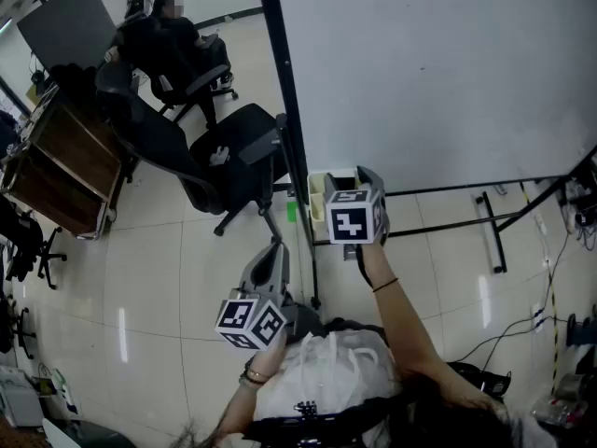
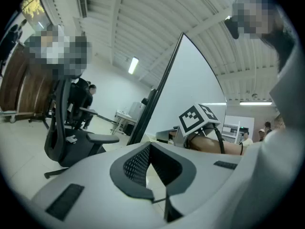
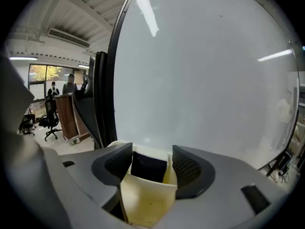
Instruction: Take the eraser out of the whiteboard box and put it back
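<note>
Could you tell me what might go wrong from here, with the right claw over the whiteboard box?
1. The right claw is open, and the whiteboard box's cream wall stands between its jaws too, so closing might pinch the box rather than the dark eraser.
2. The eraser sits deep in the box and shows only partly; a shallow grip could slip.
</note>
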